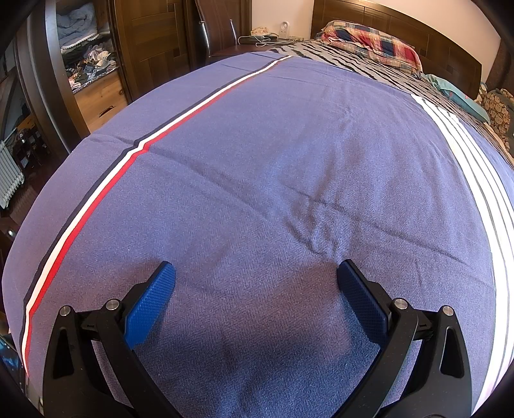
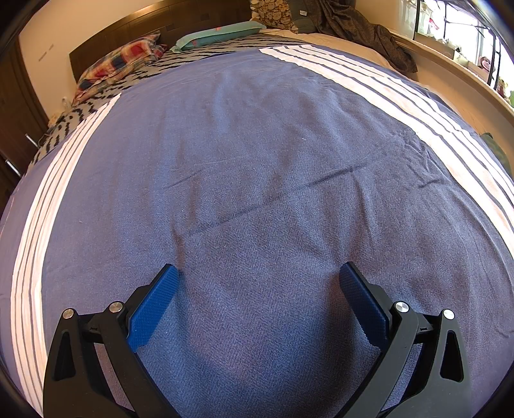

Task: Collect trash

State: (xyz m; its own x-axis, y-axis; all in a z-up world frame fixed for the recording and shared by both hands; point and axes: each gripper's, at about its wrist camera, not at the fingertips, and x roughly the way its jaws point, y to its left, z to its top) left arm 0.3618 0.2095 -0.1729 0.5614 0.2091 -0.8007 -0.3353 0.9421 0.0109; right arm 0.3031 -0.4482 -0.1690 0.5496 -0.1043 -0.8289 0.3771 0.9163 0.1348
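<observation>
- The left tool (image 1: 256, 270) hangs low over a blue bedspread (image 1: 257, 160), its blue-padded jaws spread wide with nothing between them.
- The right tool (image 2: 258, 273) sits over the same bedspread (image 2: 257, 144), jaws equally wide and empty.
- No trash can be made out in either view; only wrinkled blue fabric lies under and ahead of both tools.
- In the left wrist view a red, white and dark stripe (image 1: 135, 151) runs along the cover on the left, white bands (image 1: 465, 154) on the right.
- A plaid pillow (image 1: 372, 41) lies by the dark headboard (image 1: 401, 22); the right wrist view also shows a teal pillow (image 2: 218, 33) beside it.
- An open wardrobe (image 1: 86, 54) holds piled clothes at far left.
</observation>
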